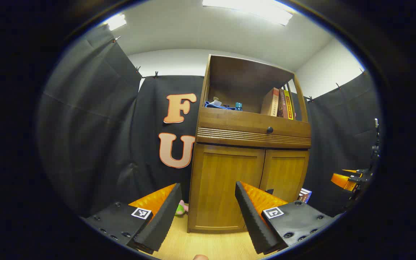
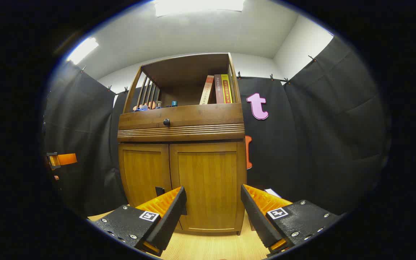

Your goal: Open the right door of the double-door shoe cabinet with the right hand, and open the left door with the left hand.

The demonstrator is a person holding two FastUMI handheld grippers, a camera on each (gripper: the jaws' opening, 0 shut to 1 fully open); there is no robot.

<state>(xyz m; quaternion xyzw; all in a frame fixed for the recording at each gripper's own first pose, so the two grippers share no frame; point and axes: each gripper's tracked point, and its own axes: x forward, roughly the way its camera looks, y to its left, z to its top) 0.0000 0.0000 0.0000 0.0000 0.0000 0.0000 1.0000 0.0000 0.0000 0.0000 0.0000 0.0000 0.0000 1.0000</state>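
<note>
Right gripper [image 2: 211, 213] gapes empty before the right door [image 2: 208, 184]; left gripper [image 1: 206, 213] likewise, facing the left door [image 1: 226, 187]. Stiff hinged panels, I'd say; hook each inner edge.

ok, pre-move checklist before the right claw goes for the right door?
1. Both doors shut: ok. Right door and left door sit flush in the right gripper view.
2. Right claw open, nothing held: ok.
3. Left claw open, nothing held: ok.
4. Right claw clear of the cabinet: ok, it is apart from the door, lined up low in front of it.
5. Door handle located: cannot tell. A small dark tab shows low near the centre seam, partly behind a finger.
6. Path clear: ok, bare floor ahead of the claw.
</note>
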